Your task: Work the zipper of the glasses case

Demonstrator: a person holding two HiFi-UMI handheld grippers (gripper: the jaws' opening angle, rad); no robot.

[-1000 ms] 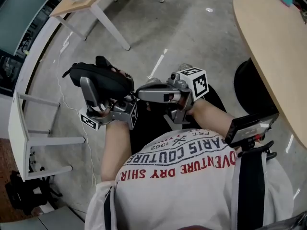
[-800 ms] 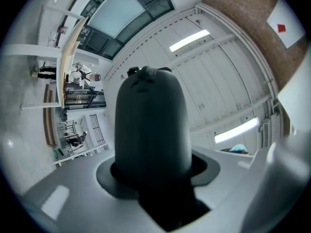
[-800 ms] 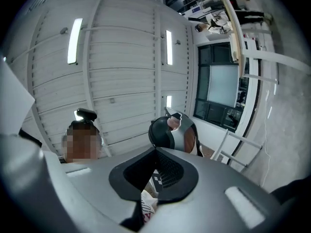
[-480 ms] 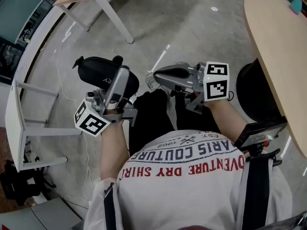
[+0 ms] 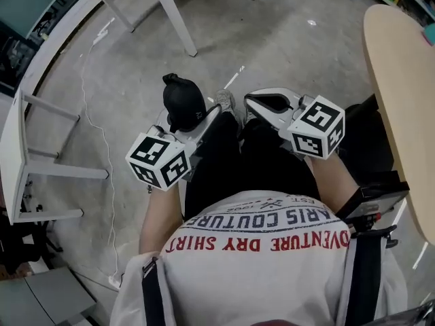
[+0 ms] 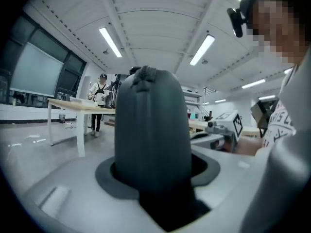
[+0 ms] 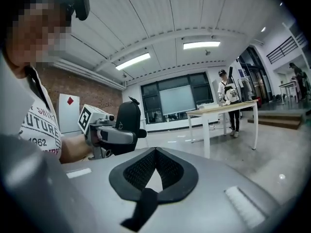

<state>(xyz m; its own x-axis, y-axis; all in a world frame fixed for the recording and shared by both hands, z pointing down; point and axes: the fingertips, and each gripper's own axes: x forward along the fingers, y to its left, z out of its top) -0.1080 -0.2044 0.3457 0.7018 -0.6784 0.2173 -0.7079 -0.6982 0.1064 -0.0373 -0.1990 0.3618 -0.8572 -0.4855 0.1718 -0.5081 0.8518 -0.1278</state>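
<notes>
One glasses case (image 5: 182, 100) sits squeezed in our left tongs (image 5: 195, 123), and our closed, empty right tongs (image 7: 154, 152) must, we think, grab its zipper next.

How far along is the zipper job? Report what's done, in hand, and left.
Done: the left tongs are clamped on the glasses case, held upright. In hand: the right tongs are shut, empty and apart from the case. Left: the zipping itself; whether the case is open or closed cannot be told.
</notes>
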